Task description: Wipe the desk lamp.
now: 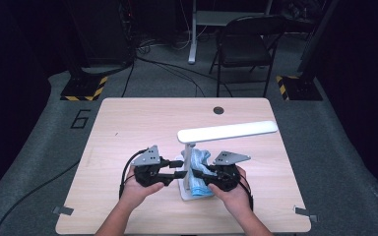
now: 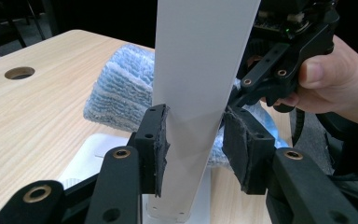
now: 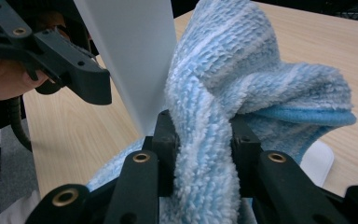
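Cloth: I see one blue cloth (image 3: 242, 79) bunched against the lamp post, at 5 o'clock on the bench (image 1: 128, 123).
Lamp: one white desk lamp (image 1: 226, 132); its post (image 2: 196, 84) rises from a white base.
Right gripper (image 3: 200, 140): my jaws are pinched on a fold of the cloth.
Left gripper (image 2: 193, 140): jaws set narrowly around the post, one pad touching.
Progress: I judge the wiping underway, post braced; most of the lamp remains.
Count: two grippers, one cloth, one lamp.
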A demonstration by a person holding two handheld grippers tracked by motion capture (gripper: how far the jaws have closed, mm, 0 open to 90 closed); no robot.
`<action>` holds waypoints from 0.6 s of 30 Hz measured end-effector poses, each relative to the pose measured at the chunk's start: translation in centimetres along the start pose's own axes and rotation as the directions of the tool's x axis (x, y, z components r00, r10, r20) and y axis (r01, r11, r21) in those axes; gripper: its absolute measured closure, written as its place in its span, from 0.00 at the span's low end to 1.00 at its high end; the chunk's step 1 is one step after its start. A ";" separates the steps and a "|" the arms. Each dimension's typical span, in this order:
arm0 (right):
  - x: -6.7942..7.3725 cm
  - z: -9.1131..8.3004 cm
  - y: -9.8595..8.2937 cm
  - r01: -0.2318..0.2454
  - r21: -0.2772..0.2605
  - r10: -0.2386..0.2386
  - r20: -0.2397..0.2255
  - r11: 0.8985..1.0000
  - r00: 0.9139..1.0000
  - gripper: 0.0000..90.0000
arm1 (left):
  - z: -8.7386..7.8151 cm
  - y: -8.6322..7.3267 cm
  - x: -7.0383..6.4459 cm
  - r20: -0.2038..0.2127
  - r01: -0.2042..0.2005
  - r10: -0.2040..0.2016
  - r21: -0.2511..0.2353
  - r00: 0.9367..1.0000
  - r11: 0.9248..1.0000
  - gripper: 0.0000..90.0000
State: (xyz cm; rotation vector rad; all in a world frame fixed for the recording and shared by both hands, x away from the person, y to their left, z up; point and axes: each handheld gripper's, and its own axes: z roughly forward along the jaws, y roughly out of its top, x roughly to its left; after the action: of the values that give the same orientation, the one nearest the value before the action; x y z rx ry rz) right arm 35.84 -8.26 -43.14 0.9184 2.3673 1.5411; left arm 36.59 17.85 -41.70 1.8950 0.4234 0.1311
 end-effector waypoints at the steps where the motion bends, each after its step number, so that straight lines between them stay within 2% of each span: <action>1: 0.0 0.1 -0.1 0.000 0.004 0.000 0.001 1.000 1.000 0.77 | 0.0 0.0 0.0 0.000 -0.001 0.001 0.001 1.000 1.000 0.66; 6: -0.6 0.7 -0.9 0.023 0.010 -0.023 -0.034 1.000 0.999 0.77 | 0.0 0.0 0.1 0.001 -0.002 0.002 0.004 1.000 1.000 0.66; 10: -0.9 1.5 -1.7 0.032 0.042 -0.030 -0.037 0.999 0.999 0.77 | 0.0 -0.1 0.1 0.001 0.004 -0.004 0.005 1.000 1.000 0.66; 14: -1.4 2.4 -2.6 0.034 0.087 -0.030 -0.046 0.996 0.998 0.77 | 0.1 0.0 0.1 0.000 0.002 -0.002 0.004 1.000 1.000 0.66; 15: -1.6 2.8 -2.9 0.038 0.118 -0.031 -0.059 0.992 0.998 0.77 | 0.0 0.0 0.1 0.008 0.001 -0.001 0.011 1.000 1.000 0.66; 16: -1.6 3.0 -3.2 0.018 0.136 -0.010 -0.057 0.991 0.998 0.77 | 0.0 0.0 0.1 0.000 -0.001 0.001 0.007 1.000 1.000 0.66; 18: -1.8 3.6 -3.6 0.026 0.151 -0.018 -0.050 0.988 0.999 0.77 | 0.1 0.0 0.0 -0.006 -0.001 0.001 0.006 1.000 1.000 0.66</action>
State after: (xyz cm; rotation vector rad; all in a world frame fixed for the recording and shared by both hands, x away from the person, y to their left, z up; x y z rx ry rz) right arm 37.44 -7.54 -48.22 0.8909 2.5498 1.4068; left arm 36.59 17.80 -41.75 1.9010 0.4273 0.1359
